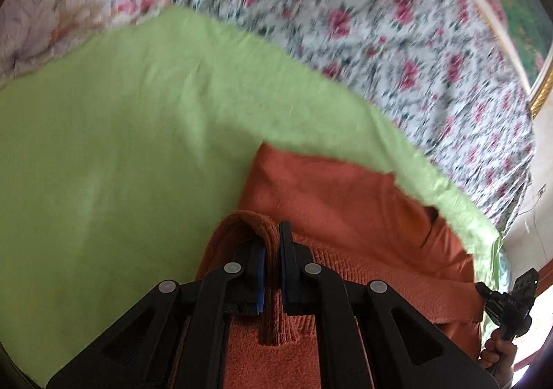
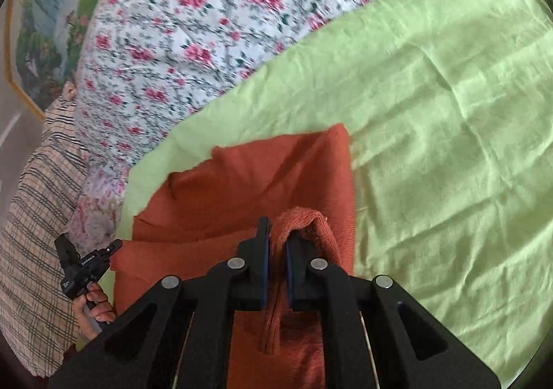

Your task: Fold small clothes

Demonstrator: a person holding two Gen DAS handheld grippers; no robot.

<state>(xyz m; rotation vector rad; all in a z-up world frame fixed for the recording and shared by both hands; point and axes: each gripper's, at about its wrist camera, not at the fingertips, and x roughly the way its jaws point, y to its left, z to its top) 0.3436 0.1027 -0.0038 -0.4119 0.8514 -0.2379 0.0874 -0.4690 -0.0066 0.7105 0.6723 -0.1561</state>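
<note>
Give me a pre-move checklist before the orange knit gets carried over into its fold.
1. Left gripper shut on the orange knit garment's ribbed edge: ok.
2. Right gripper shut on the ribbed edge too: ok.
3. How deep the fabric sits between the pads: cannot tell.
4. Garment lying flat: not ok, one part is turned over itself in the right wrist view.
5. Green cloth spread under the garment as a landing area: ok.
6. Green cloth lying flat: not ok, an edge laps onto the garment in the left wrist view.
</note>
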